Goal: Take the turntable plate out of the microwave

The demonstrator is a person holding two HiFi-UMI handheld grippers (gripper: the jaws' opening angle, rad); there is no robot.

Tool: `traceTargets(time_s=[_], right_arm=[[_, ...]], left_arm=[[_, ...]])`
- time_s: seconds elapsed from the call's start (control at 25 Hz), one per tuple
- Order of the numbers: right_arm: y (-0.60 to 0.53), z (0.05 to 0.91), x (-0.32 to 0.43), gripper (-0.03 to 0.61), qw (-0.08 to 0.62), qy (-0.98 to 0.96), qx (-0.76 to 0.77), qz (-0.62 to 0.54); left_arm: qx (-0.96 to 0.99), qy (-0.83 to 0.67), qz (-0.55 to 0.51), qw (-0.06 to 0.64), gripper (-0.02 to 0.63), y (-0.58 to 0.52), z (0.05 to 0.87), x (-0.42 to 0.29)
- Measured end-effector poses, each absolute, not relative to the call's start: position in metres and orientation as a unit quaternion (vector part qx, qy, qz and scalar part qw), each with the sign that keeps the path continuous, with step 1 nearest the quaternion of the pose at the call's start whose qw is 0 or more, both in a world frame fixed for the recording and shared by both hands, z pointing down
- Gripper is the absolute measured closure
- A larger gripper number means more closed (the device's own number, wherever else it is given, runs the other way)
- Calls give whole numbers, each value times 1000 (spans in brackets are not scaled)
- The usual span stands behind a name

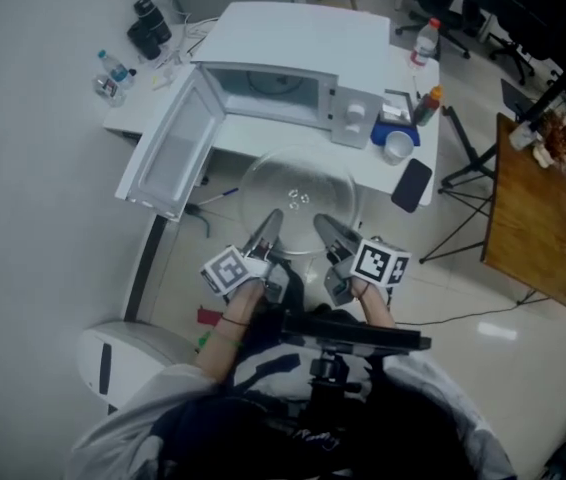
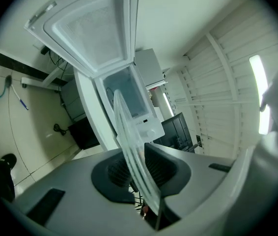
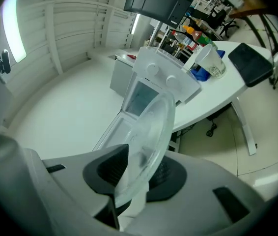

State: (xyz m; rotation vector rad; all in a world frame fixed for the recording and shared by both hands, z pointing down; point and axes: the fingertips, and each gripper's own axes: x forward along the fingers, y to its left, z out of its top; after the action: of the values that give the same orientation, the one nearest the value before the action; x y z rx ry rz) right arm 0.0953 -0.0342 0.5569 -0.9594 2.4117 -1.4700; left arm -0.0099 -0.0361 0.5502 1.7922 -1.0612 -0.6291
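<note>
The clear glass turntable plate (image 1: 298, 200) hangs level in the air in front of the white microwave (image 1: 293, 63), outside its cavity. The microwave door (image 1: 175, 153) stands swung wide to the left. My left gripper (image 1: 271, 222) is shut on the plate's near-left rim and my right gripper (image 1: 325, 226) is shut on its near-right rim. In the left gripper view the plate (image 2: 128, 136) runs edge-on between the dark pads (image 2: 112, 173). In the right gripper view the plate (image 3: 151, 127) sits tilted between the pads (image 3: 107, 173), with the open microwave (image 3: 153, 80) behind it.
The microwave stands on a white table (image 1: 263, 153). A mug (image 1: 397, 145), a bottle (image 1: 426, 105) and a dark pad (image 1: 412, 184) sit at its right end, and bottles (image 1: 113, 73) at its left. A wooden table (image 1: 538, 233) is at right; a white appliance (image 1: 123, 358) stands on the floor.
</note>
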Motion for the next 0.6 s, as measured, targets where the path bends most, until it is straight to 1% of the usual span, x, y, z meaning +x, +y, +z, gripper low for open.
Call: traceTargets(time_s=[0.08, 0.16, 0.32, 0.52, 0.6], right_arm=[[-19, 556, 102, 472, 81, 806, -319, -492], [-7, 553, 104, 471, 84, 806, -317, -492], [9, 543, 105, 471, 95, 811, -315, -484], [21, 529, 102, 472, 106, 816, -322, -468], [25, 524, 98, 472, 111, 817, -323, -465]], left_arm=[[728, -426, -262, 469, 560, -21, 547, -1], [736, -444, -236, 454, 561, -9, 547, -4], [744, -440, -231, 446, 561, 4, 539, -4], [736, -391, -290, 470, 561, 15, 518, 4], [734, -385, -297, 473, 561, 19, 513, 2]])
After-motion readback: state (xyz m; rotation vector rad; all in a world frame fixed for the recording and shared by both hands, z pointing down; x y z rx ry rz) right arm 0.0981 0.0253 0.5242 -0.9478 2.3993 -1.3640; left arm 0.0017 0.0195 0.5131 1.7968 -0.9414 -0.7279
